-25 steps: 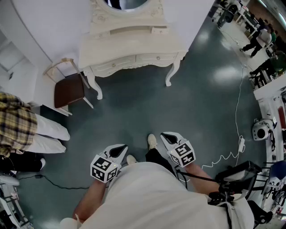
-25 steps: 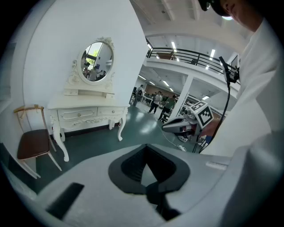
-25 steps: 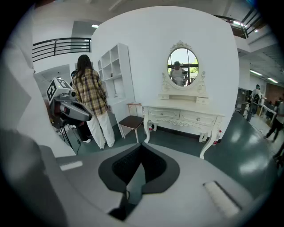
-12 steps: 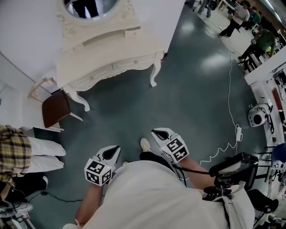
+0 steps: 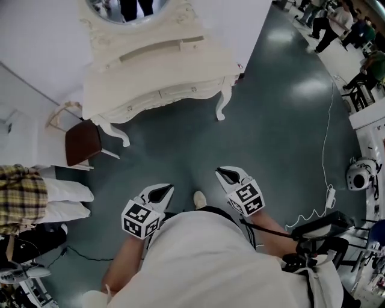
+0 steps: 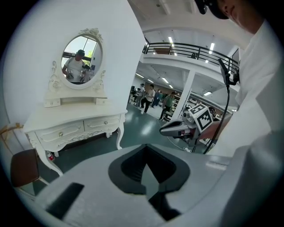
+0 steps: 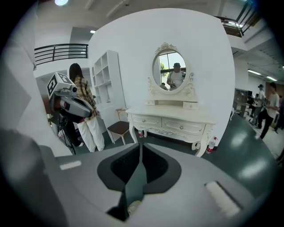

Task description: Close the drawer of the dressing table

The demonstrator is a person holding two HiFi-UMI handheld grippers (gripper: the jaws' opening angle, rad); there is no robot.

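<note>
The cream dressing table with its oval mirror stands against the white wall, well ahead of me across the dark floor. Its two front drawers look flush with the front. My left gripper hangs close to my body, far from the table, jaws shut and empty. My right gripper is level with it on the other side. Its jaws are opening, parted by a thin slit with nothing between them. Each gripper shows in the other's view, the right gripper and the left gripper.
A chair with a brown seat stands left of the table. A person in a plaid shirt and white trousers stands at my left. A white cable and equipment lie to my right. A bottle sits by the table's leg.
I have walked across the floor, so the table has shifted in the head view. Both grippers keep their place in front of my body.
</note>
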